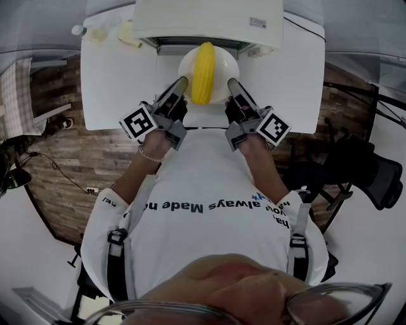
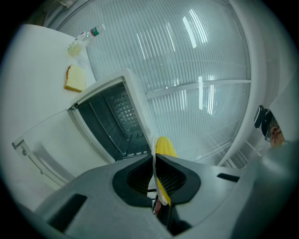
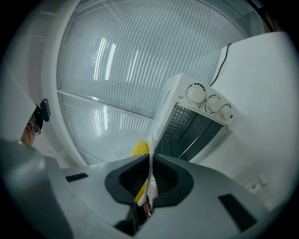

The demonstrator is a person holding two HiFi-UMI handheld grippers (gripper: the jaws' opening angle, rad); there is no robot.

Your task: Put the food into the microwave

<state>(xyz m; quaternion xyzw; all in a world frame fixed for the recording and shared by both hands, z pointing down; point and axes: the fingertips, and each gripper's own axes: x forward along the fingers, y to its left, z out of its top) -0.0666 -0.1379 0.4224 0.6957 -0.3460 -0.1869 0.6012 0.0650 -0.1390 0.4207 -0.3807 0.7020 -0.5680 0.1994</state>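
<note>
— How far apart are the fingers on the left gripper [image 1: 179,86]?

— Nearly together. In the left gripper view they are clamped on the thin rim of the round white plate [image 1: 188,64], on its left side.

— And the right gripper [image 1: 234,85]?

— The same. Its jaws pinch the plate's right rim, with only the edge of the plate between the pads.

— Where is the food?

— The long yellow ribbed food, like a corn cob [image 1: 204,71], lies along the middle of the plate, between the two grippers.

— And the plate?

— It is held over the white table [image 1: 114,82], just in front of the white microwave [image 1: 209,19], whose dark cavity is open.

— Anything else?

— A pale yellow wedge of bread [image 2: 74,78] and a clear plastic bottle [image 2: 84,37] lie to the left of the microwave.
</note>
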